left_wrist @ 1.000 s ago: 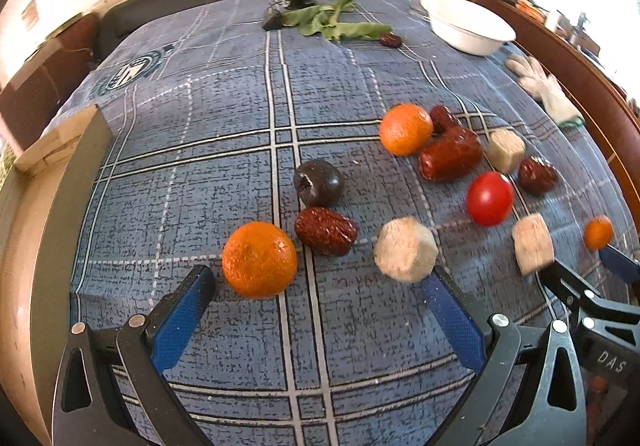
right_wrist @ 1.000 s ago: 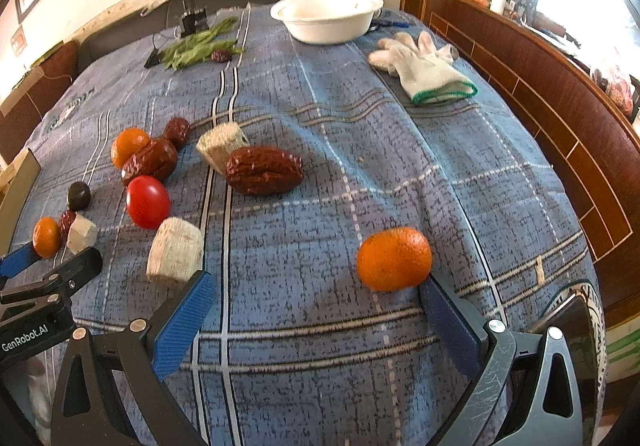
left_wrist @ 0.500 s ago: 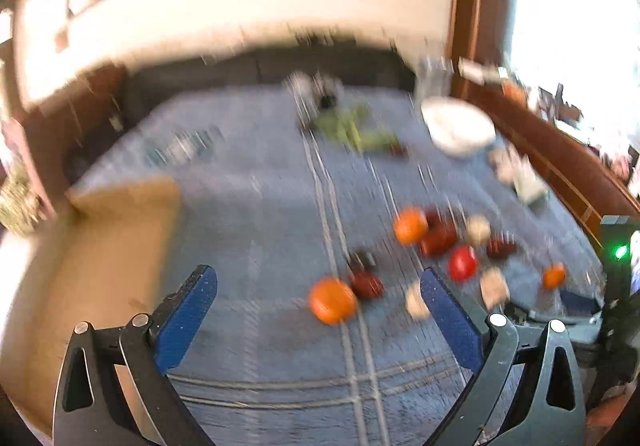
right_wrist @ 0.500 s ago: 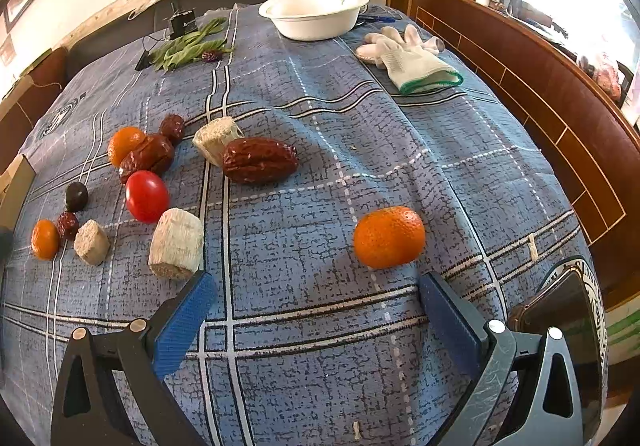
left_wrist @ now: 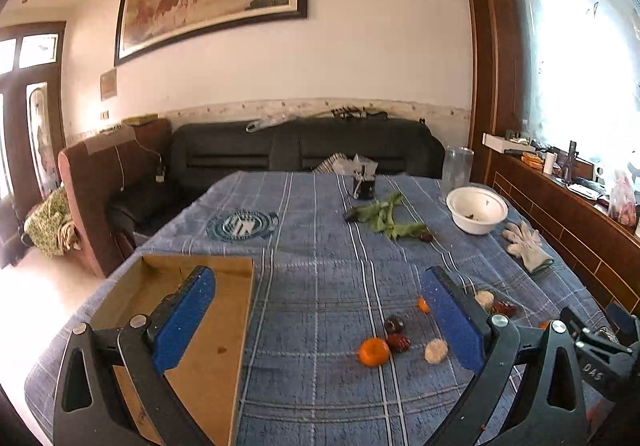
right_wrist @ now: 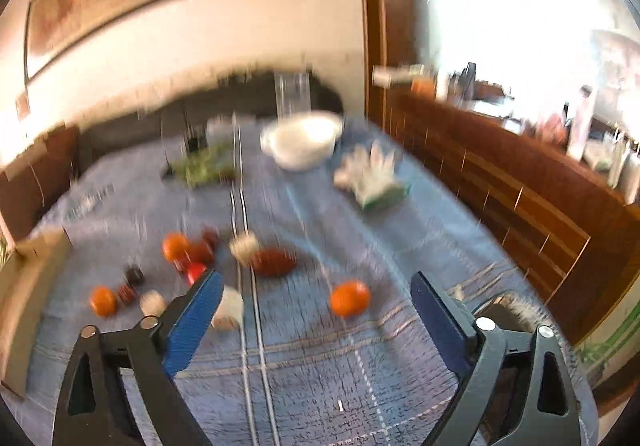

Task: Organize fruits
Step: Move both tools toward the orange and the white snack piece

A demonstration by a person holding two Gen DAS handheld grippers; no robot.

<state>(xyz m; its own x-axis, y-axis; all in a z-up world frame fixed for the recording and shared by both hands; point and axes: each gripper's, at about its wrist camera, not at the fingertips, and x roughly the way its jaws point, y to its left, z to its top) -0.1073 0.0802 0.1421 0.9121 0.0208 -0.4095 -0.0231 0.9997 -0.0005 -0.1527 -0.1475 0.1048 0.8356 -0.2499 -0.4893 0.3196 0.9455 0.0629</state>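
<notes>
Fruits lie scattered on the blue checked tablecloth point(left_wrist: 312, 278). In the left wrist view an orange point(left_wrist: 373, 351), a red date point(left_wrist: 398, 342), a dark plum point(left_wrist: 394, 324) and a pale chunk point(left_wrist: 436, 351) lie between my fingers. My left gripper point(left_wrist: 320, 322) is open, empty and held high. The right wrist view is blurred: an orange point(right_wrist: 349, 298), a big red date point(right_wrist: 274, 262), a tomato point(right_wrist: 195, 271) and a pale chunk point(right_wrist: 228, 308). My right gripper point(right_wrist: 316, 322) is open and empty above the table.
An open cardboard box point(left_wrist: 192, 326) sits at the table's left edge. A white bowl point(left_wrist: 476, 210), a glass jar point(left_wrist: 456, 170), green leaves point(left_wrist: 388, 218) and white gloves point(left_wrist: 524, 246) lie at the far right. A dark sofa point(left_wrist: 304, 146) stands behind.
Both grippers have lifted and pulled back from the fruits. The left one rose first and now sees the wall and sofa. The right one is moving now; its view is blurred.
</notes>
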